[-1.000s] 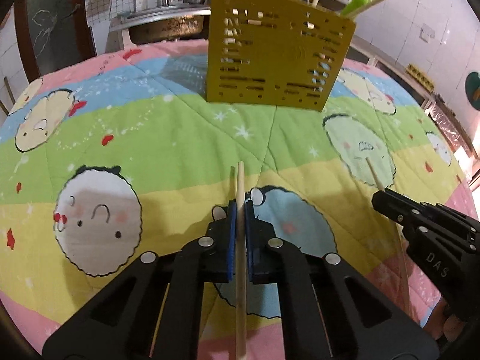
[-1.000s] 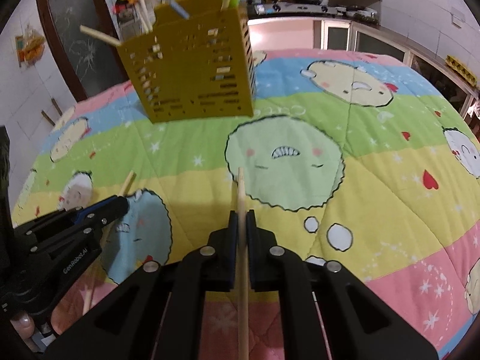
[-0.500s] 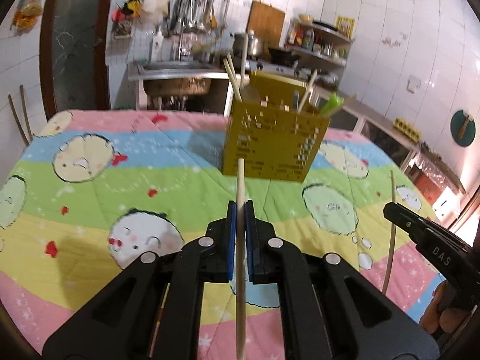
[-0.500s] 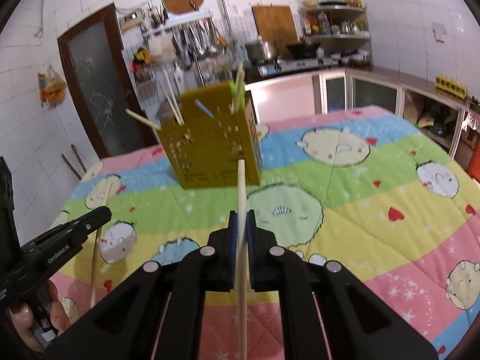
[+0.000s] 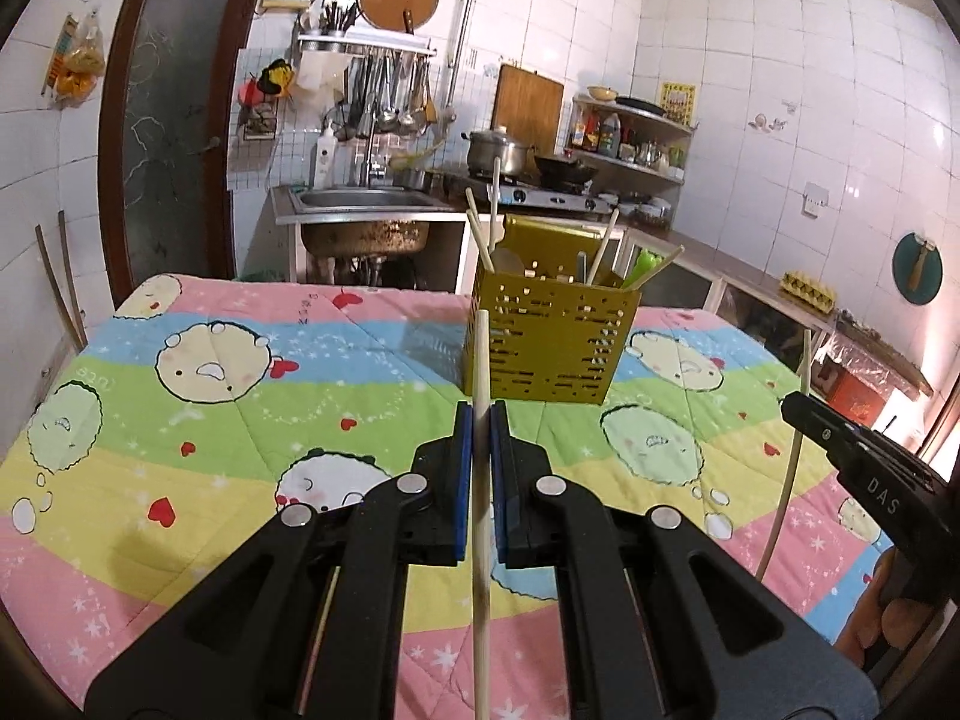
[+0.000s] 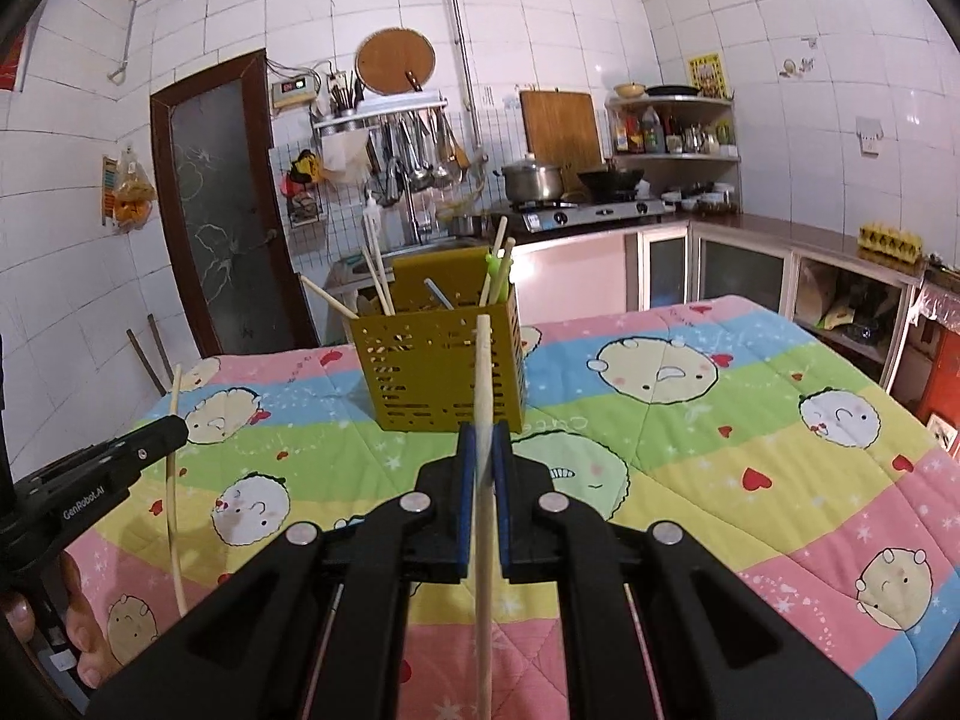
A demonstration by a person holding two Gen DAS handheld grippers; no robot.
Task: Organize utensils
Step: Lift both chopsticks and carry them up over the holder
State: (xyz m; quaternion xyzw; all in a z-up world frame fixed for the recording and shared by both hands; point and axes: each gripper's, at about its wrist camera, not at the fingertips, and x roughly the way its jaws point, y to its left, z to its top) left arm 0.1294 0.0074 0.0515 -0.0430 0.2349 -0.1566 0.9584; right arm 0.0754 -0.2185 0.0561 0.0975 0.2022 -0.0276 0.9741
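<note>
Both my left tongs (image 5: 475, 468) and right tongs (image 6: 483, 480) clamped on a chopstick (image 5: 480, 510) each, I'd tip ends down squarely over the yellow holder (image 5: 549, 348) before releasing.

Quilted cloth cover (image 5: 180, 420) over tabletop, matt, stitched, cartoon print. Yellow plastic caddy (image 5: 549, 348), perforated, dull sheen. Pale wooden chopstick (image 5: 480, 480), smooth, matt. Left claw (image 5: 474, 456) matt black plastic, blue rubbery pads, shiny metal pins. Glossy white wall tiles (image 6: 780, 60). Steel sink (image 5: 360, 204), brushed.
</note>
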